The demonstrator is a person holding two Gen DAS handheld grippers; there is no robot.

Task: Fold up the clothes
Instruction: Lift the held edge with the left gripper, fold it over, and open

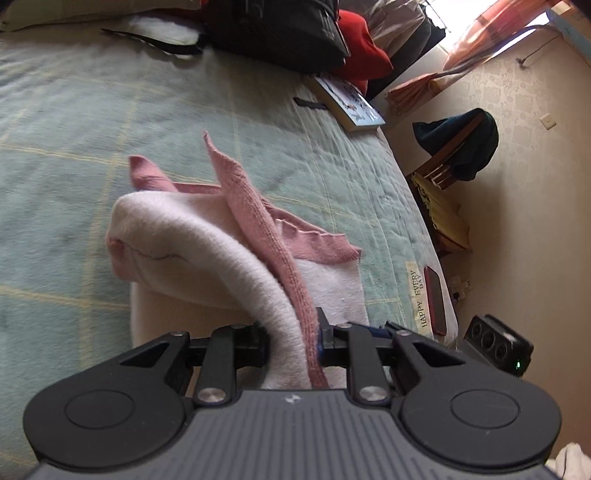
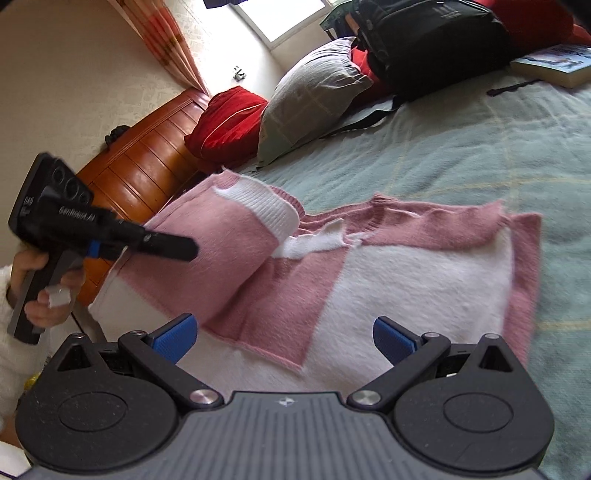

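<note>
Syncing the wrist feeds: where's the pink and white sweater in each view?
Left wrist: pink and white sweater at centre, a fold clamped between the left gripper fingers.
Right wrist: sweater spread across the middle, beyond the open right gripper.
Shared landmark: black backpack at the top.

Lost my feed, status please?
Left gripper shut on sweater, lifting a fold. Right gripper open, empty, above it. Backpack and book well clear.

Pink and white knit sweater [image 2: 332,266], pale green bedspread [image 1: 110,110] with thin yellow check lines, black backpack [image 2: 436,44], red cushion [image 2: 225,122], blue-padded black right gripper [image 2: 284,338], orange-brown wooden headboard [image 2: 147,162]
</note>
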